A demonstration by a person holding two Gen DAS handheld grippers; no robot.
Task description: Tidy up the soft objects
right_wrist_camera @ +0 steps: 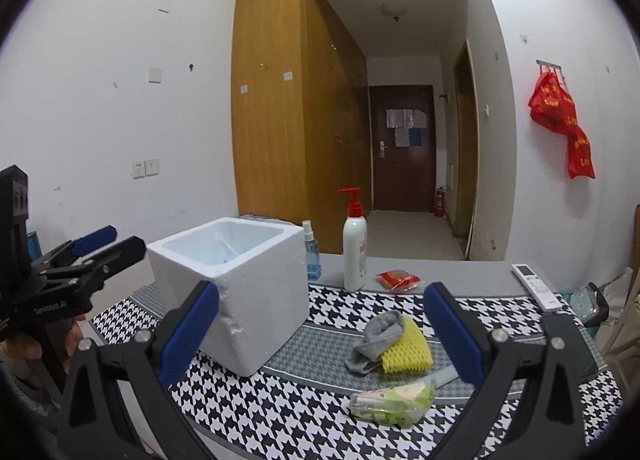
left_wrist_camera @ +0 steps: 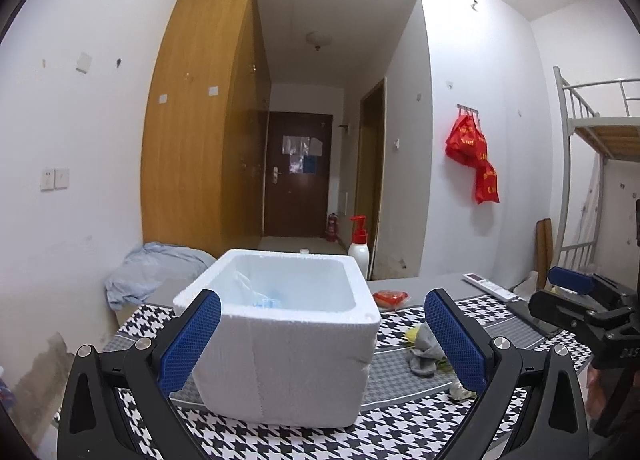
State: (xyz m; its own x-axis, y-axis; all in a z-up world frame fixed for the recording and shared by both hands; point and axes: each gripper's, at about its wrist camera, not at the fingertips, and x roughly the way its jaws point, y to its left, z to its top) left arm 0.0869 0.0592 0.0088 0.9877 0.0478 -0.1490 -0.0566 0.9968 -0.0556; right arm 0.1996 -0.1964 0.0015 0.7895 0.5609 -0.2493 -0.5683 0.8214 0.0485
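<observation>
The left claw (left_wrist_camera: 322,340) hangs with its blue pads spread wide apart, empty, framing the white foam box (left_wrist_camera: 288,340) that stands right in front of it on the houndstooth cloth (left_wrist_camera: 400,436) covering the bench (right_wrist_camera: 460,272). Something pale and crumpled, plastic by the look of it, lies inside the box; I cannot tell more. The right claw (right_wrist_camera: 322,336) is likewise spread apart and empty, held to the right of the box. Between its pads, on the cloth, lies a grey sock (right_wrist_camera: 374,336) draped against a yellow foam net (right_wrist_camera: 408,352), the two touching. Nearer, just beside them, sits a green and pink soft packet (right_wrist_camera: 394,400). Farther back stand a white pump bottle (right_wrist_camera: 355,248) with a red top and a small blue spray bottle (right_wrist_camera: 311,252) close behind the box's far right corner. A red packet (right_wrist_camera: 398,280) lies right of the pump bottle, and a white remote (right_wrist_camera: 536,286) rests toward the far right edge.
</observation>
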